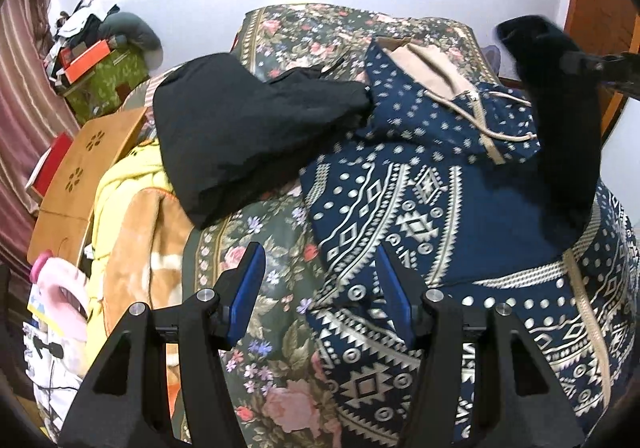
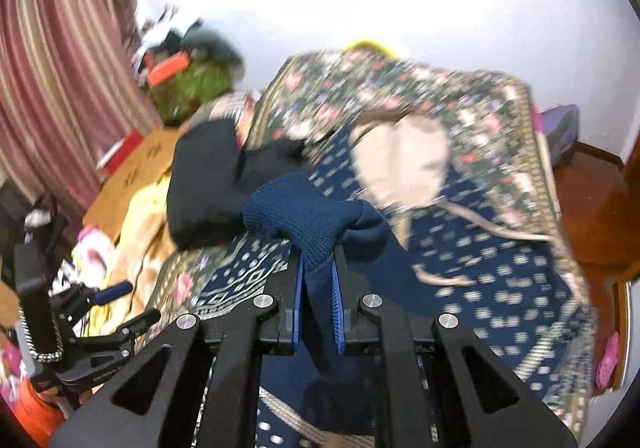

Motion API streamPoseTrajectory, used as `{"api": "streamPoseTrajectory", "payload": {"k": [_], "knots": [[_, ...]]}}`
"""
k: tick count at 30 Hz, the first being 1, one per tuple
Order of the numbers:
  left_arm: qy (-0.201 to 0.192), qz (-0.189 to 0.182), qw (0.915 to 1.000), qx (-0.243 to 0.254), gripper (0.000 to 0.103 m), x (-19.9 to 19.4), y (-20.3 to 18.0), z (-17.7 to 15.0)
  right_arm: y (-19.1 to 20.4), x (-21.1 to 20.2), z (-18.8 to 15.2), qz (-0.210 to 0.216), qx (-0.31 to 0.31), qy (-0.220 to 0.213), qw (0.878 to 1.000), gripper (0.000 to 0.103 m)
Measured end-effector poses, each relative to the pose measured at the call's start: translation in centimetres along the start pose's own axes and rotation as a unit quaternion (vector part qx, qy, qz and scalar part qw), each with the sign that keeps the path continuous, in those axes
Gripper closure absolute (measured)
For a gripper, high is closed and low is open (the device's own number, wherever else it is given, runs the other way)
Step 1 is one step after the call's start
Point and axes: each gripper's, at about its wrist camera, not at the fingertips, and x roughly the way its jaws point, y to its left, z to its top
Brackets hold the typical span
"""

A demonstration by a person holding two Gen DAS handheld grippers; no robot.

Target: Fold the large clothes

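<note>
A navy patterned hoodie point(image 1: 460, 207) with a beige-lined hood lies spread on the floral bedspread point(image 1: 272, 328). My left gripper point(image 1: 320, 260) is open and empty, hovering over the hoodie's left edge. My right gripper point(image 2: 317, 268) is shut on the hoodie's ribbed navy sleeve cuff point(image 2: 300, 215) and holds it above the garment. In the left wrist view that lifted sleeve point(image 1: 560, 119) hangs from the right gripper at the upper right. The hoodie point(image 2: 480, 268) is blurred in the right wrist view.
A folded black garment point(image 1: 240, 131) lies on the bed left of the hoodie. A yellow garment and tan blanket point(image 1: 136, 228) are piled at the left edge. A wooden lap table point(image 1: 76, 175) and cluttered boxes stand by the curtain. White wall behind.
</note>
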Motion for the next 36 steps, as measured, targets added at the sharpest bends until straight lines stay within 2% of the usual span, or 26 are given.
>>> {"api": "streamPoseTrajectory", "payload": {"k": [7, 12, 17, 20, 23, 26, 30, 32, 36], "knots": [[0.020, -0.024, 0.9995, -0.005, 0.046, 1.6, -2.0, 0.7, -4.9, -3.7, -2.1, -0.051, 0.030, -0.030, 0.998, 0.092], [0.066, -0.038, 0.9966, -0.030, 0.046, 4.8, -2.5, -0.1, -9.2, -4.0, -4.9, -0.062, 0.083, -0.004, 0.995, 0.092], [0.106, -0.028, 0.9928, -0.047, 0.046, 7.7, -2.6, -1.7, -12.1, -2.7, -8.6, -0.070, 0.125, 0.050, 0.988, 0.092], [0.098, -0.027, 0.9932, -0.056, 0.044, 7.8, -2.4, -2.3, -13.4, -2.3, -10.5, -0.067, 0.147, 0.069, 0.984, 0.092], [0.095, -0.020, 0.9937, -0.055, 0.040, 7.9, -2.4, -2.4, -14.6, -2.9, -11.8, -0.087, 0.163, 0.066, 0.981, 0.090], [0.092, -0.015, 0.9942, -0.055, 0.037, 7.9, -2.4, -2.5, -15.6, -3.5, -12.5, -0.089, 0.182, 0.062, 0.977, 0.088], [0.095, -0.009, 0.9941, -0.052, 0.036, 8.0, -2.5, -2.3, -16.7, -4.5, -13.1, -0.100, 0.188, 0.061, 0.975, 0.087], [0.100, -0.004, 0.9939, -0.045, 0.036, 8.1, -2.6, -1.9, -17.3, -5.2, -13.1, -0.113, 0.189, 0.058, 0.974, 0.082], [0.094, 0.005, 0.9950, -0.033, 0.036, 7.6, -3.0, -0.7, -18.5, -7.4, -12.4, -0.125, 0.194, 0.033, 0.972, 0.081]]}}
